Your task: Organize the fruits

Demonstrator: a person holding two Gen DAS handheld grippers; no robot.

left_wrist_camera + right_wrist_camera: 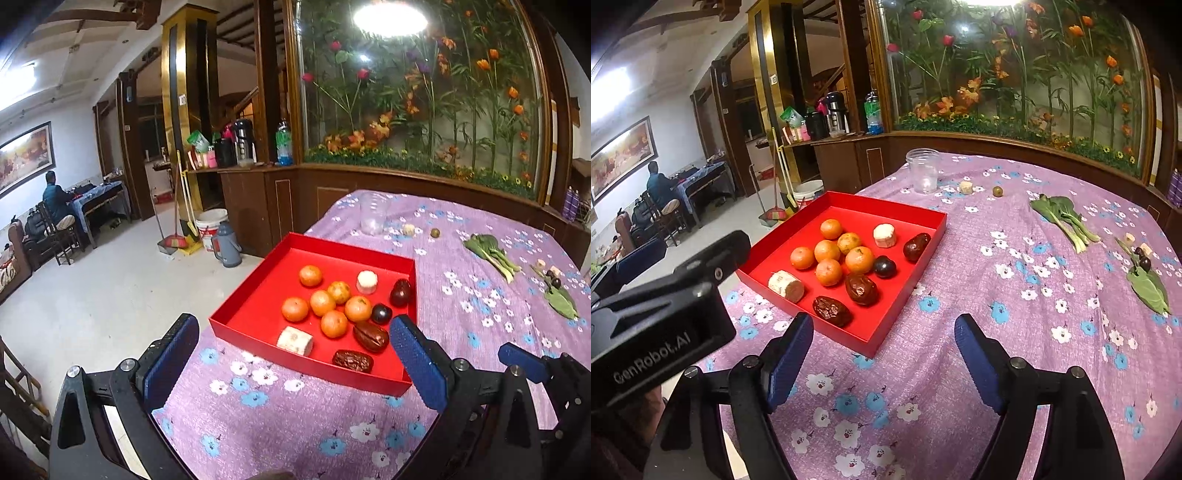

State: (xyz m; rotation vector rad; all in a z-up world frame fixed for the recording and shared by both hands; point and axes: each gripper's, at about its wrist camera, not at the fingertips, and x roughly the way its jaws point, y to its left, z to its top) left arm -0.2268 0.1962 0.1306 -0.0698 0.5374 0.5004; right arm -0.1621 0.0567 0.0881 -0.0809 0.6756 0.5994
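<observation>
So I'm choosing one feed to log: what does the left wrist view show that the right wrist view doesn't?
Only the left wrist view shows the grey thermos on the floor and the left tool open. Only the right wrist view shows the right tool open, with the left unit's black body beside it. Both show the red tray of oranges, the plastic cup and the bok choy.

Home living room: clothed table [1015, 295], broom [173, 240], thermos [227, 243].
</observation>
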